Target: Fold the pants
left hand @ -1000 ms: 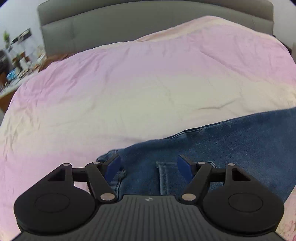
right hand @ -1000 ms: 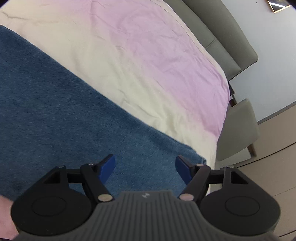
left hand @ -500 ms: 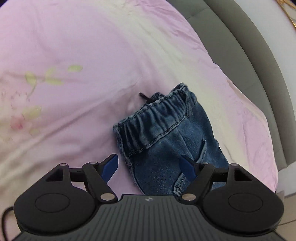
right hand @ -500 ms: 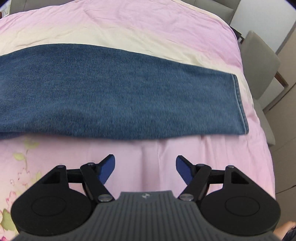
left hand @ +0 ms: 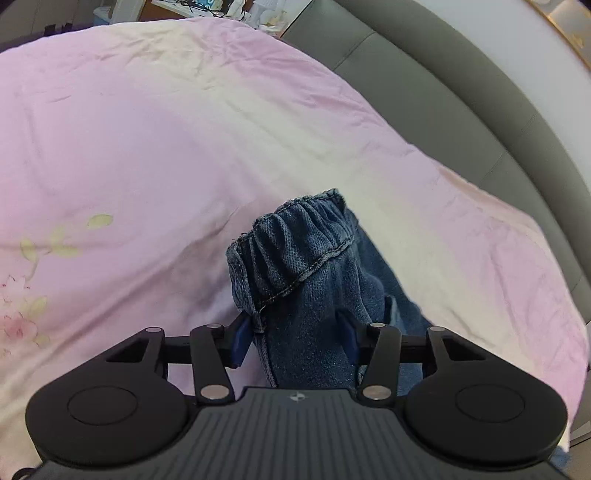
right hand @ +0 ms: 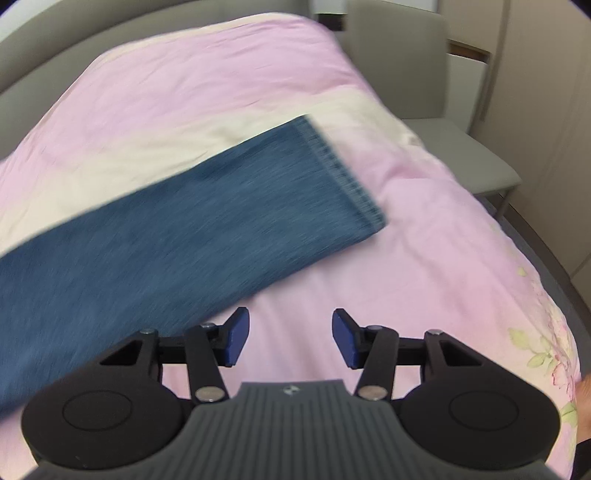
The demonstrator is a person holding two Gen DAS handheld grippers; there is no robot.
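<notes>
Blue denim pants lie on a pink and cream bed cover. In the left wrist view the elastic waistband (left hand: 295, 236) bunches up between the blue pads of my left gripper (left hand: 295, 338), which stands around the waist end with its jaws apart and the denim filling the gap. In the right wrist view the leg (right hand: 177, 236) stretches from the left to its hem (right hand: 343, 173) at the upper right. My right gripper (right hand: 290, 341) is open and empty above bare cover, just right of the leg's near edge.
The bed cover (left hand: 147, 147) fills both views, with flower prints at its edges (right hand: 546, 347). A grey padded headboard (left hand: 461, 99) curves behind the waistband. A grey chair (right hand: 443, 110) stands past the bed's far corner. A cluttered desk (left hand: 192, 5) shows at the top.
My left gripper has moved forward onto the waist end, and the denim now sits between its pads. My right gripper has swung right, bringing the leg hem closer and the view blurs.
</notes>
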